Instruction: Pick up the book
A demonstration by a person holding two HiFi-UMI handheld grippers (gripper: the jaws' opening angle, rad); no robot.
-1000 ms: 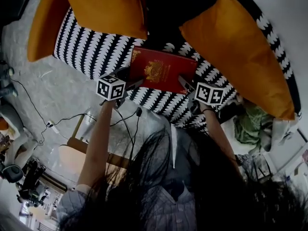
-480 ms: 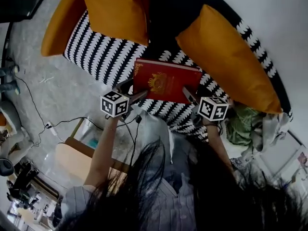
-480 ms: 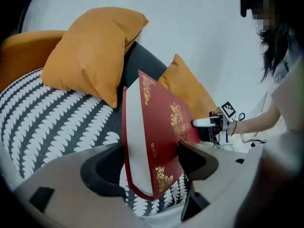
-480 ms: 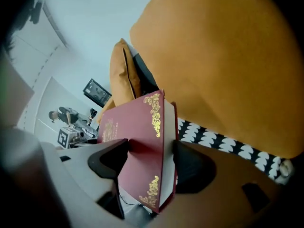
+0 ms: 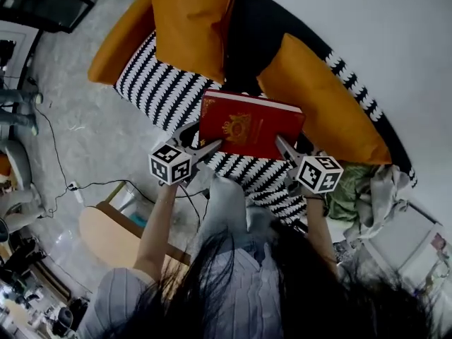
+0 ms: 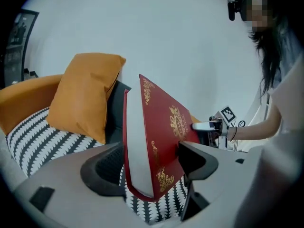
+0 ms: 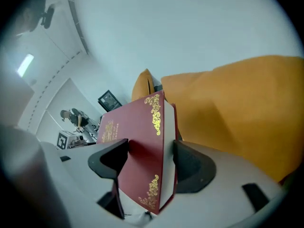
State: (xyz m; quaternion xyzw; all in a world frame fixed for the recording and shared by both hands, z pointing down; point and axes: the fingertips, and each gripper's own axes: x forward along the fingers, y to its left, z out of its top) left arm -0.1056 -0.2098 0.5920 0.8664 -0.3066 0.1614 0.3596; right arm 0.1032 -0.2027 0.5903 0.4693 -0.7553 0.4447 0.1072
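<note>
A red hardcover book [image 5: 248, 126] with gold ornament is held up off the black-and-white patterned seat [image 5: 162, 94], a gripper at each end. My left gripper [image 5: 203, 140] is shut on the book's left edge; in the left gripper view the book [image 6: 154, 146] stands on edge between the jaws. My right gripper [image 5: 285, 147] is shut on the right edge, and the book [image 7: 145, 156] fills the gap between its jaws. The left gripper [image 6: 153, 167] also sees the right gripper [image 6: 209, 126] across the cover.
Two orange cushions [image 5: 189, 27] [image 5: 321, 101] lean on the sofa behind the book. Cables [image 5: 106, 186] trail over the grey floor at left, near a low wooden table [image 5: 113, 239]. Cloth and clutter [image 5: 367, 196] lie at right. A white wall is behind.
Both grippers have lifted the book up off the seat, and it now hangs higher and nearer the cushions. The head view has swung round.
</note>
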